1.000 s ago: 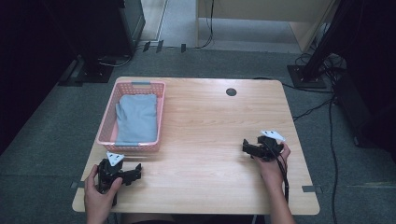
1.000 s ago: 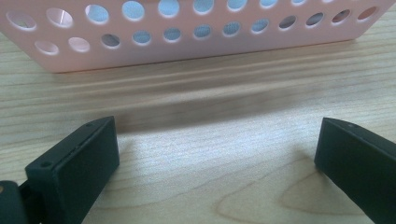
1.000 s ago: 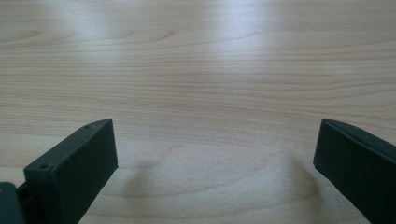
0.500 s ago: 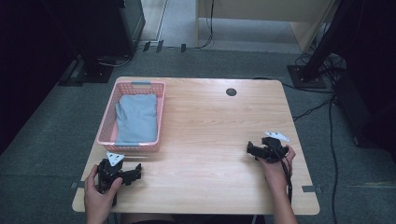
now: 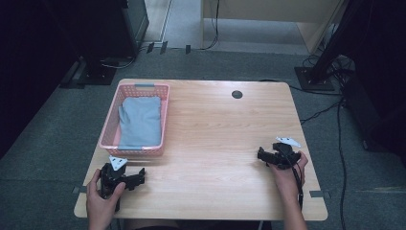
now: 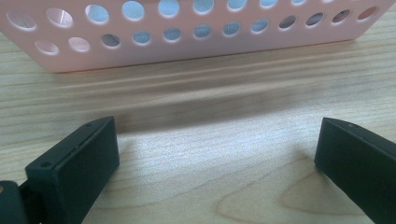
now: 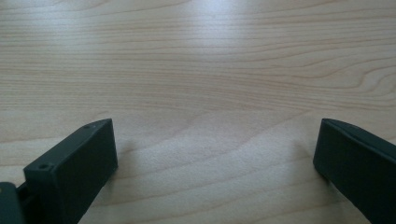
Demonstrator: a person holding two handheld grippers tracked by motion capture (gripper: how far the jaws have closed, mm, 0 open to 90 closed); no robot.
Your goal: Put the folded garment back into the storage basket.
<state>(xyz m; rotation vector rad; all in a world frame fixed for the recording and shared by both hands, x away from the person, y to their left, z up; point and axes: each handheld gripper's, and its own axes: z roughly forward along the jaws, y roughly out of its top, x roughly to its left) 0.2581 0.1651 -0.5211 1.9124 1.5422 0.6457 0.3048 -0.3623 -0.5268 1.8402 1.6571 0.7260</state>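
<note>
My left hand-held gripper (image 5: 136, 176) sits at the lower left of the high view, low over the surface (image 5: 215, 143), its jaws spread wide with nothing between them. The pink basket (image 5: 109, 128) lies straight up the frame from it, just beyond the jaw tips; in the left gripper view its perforated near wall (image 6: 187, 37) runs across the top of the picture, near the jaws but not touching them, with a strip of bare wood between. Inside the basket lies the grey folded cloth (image 5: 140, 121), its long axis running up and down the frame, parallel to the basket's long sides, and it covers most of the basket floor.

My right hand-held gripper (image 5: 262, 154) is at the lower right, well apart from the basket, jaws equally wide and holding nothing, facing left across bare wood in the right gripper view. So the left one is clearly the nearer to the cloth.

I judge a reach for the cloth would have to go up over the near wall and then down, since the rim stands between jaws and cloth. The basket's left side lies close to the left edge of the surface, so room there is tight; the whole middle and right of the surface is open for setting things down
</note>
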